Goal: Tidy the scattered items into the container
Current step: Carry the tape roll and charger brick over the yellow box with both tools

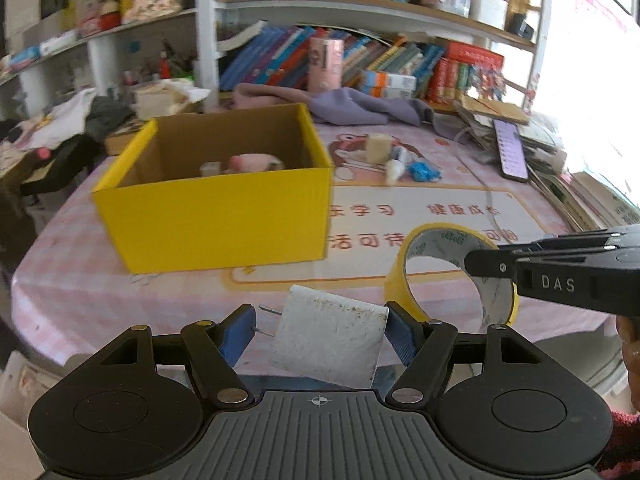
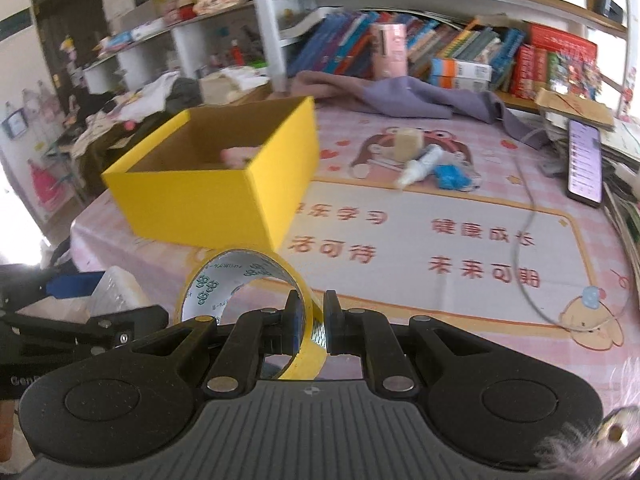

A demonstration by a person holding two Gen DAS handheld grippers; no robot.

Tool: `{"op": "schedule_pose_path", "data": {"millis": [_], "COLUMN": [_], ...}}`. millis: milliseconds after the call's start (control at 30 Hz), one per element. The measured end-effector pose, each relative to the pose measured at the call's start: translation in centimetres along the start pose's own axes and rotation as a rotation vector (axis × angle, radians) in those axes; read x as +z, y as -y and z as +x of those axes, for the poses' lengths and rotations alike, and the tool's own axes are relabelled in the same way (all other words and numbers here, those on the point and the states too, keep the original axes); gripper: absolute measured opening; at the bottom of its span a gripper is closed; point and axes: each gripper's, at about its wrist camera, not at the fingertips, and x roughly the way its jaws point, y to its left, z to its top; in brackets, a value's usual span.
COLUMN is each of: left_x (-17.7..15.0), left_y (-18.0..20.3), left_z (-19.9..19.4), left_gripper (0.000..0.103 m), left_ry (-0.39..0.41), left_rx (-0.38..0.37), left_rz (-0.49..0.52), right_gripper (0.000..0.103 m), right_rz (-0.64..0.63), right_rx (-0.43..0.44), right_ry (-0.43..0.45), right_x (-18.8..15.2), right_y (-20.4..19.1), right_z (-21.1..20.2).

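Tape (image 2: 244, 280) sits clamped in my right gripper (image 2: 312, 326): the two jaws are clenched on the wall of the yellow roll, one pad inside the ring and one outside, and the roll stands on edge above the near part of the table. From my left side the same roll (image 1: 452, 276) shows to the right, with the black tip of my right gripper (image 1: 486, 264) crossing its opening.

My left gripper (image 1: 320, 330) holds a white plug adapter (image 1: 330, 342). Its blue pads press on both sides of the white block, and the two metal prongs stick out toward my left pad. The adapter is scuffed with brown specks on its face.

Ahead stands the yellow cardboard box (image 1: 216, 216), open at the top, on the pink checked tablecloth (image 2: 440, 240). Inside it I see something pink (image 1: 252, 162) and a small pale thing beside it, too blurred to name. To the right of the box, well apart from it, a small cluster lies on the cartoon print: a beige block (image 2: 408, 142), a white dropper bottle (image 2: 420, 166) and a blue wrapper (image 2: 452, 176). A phone (image 2: 584, 160) rests with its screen lit near the far right edge, beside stacked papers.
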Motion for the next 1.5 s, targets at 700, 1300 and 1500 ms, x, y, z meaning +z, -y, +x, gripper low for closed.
{"op": "schedule_pose_path", "data": {"millis": [700, 1300, 1500], "left_x": [2.5, 14.4, 14.7], "left_y": [-6.7, -8.4, -8.3], "left_z": [-3.5, 7.3, 12.4], "left_gripper": [0.07, 0.07, 0.07], "left_ry": [0.145, 0.158, 0.03], "left_rx": [0.138, 0.173, 0.172], "left_rz": [-0.094, 0.039, 0.073], "right_gripper": [0.01, 0.01, 0.01], "right_rz": [-0.224, -0.224, -0.318], "right_rx": [0.136, 0.167, 0.211], "right_ry": [0.086, 0.234, 0.113], "right_x": [4.2, 21.2, 23.5], "right_y": [-8.2, -6.9, -8.2], "right_z": [1.3, 13.1, 19.9]}}
